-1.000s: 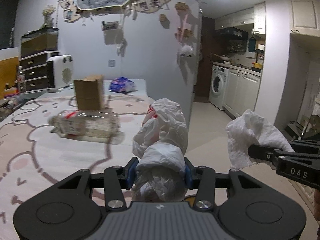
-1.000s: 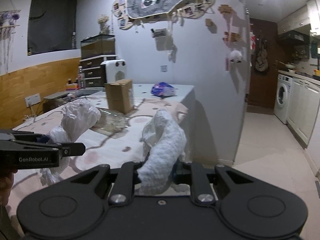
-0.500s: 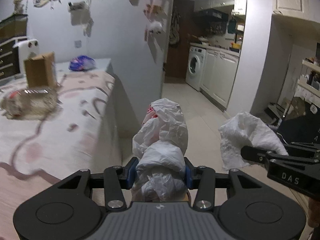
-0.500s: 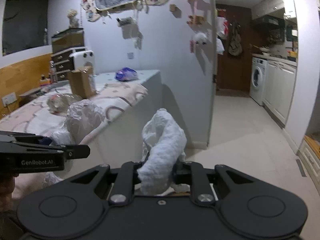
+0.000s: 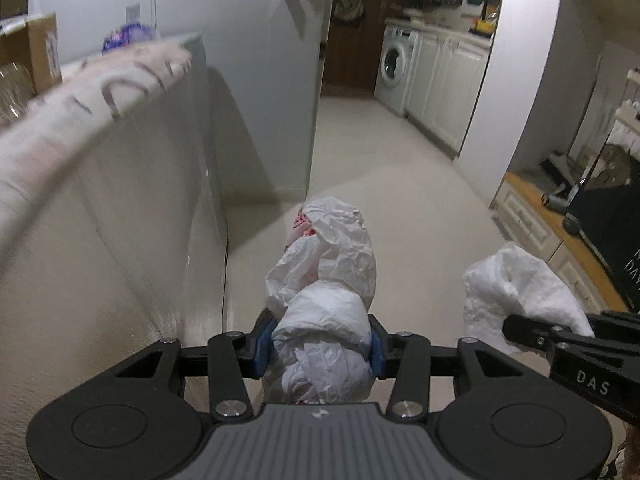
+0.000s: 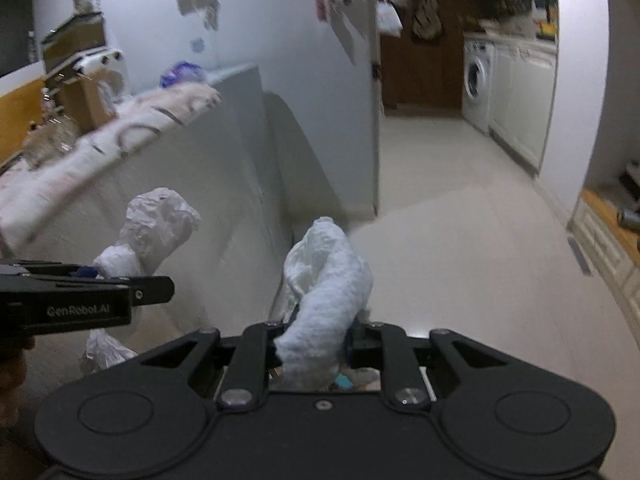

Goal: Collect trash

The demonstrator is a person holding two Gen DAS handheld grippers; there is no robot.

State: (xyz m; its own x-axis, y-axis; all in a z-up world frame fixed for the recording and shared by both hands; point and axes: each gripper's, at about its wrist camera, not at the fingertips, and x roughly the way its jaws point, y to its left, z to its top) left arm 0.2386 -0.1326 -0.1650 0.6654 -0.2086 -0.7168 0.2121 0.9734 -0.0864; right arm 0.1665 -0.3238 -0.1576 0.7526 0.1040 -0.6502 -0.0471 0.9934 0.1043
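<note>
My left gripper is shut on a crumpled white plastic bag with red print, which sticks up between its blue pads. My right gripper is shut on a wad of white paper towel. Each gripper shows in the other's view: the right gripper with its paper towel at the right edge of the left wrist view, the left gripper with the plastic bag at the left of the right wrist view. Both point down over the pale floor beside the table's side.
The table with a pink patterned cloth rises at the left; on it stand a cardboard box, a clear bottle and a blue packet. A grey wall ends ahead. A washing machine and white cabinets line the kitchen beyond.
Both grippers have swung away from the tabletop and sunk below its edge, tilting down toward the floor. The bag and the paper towel stay gripped as before.
</note>
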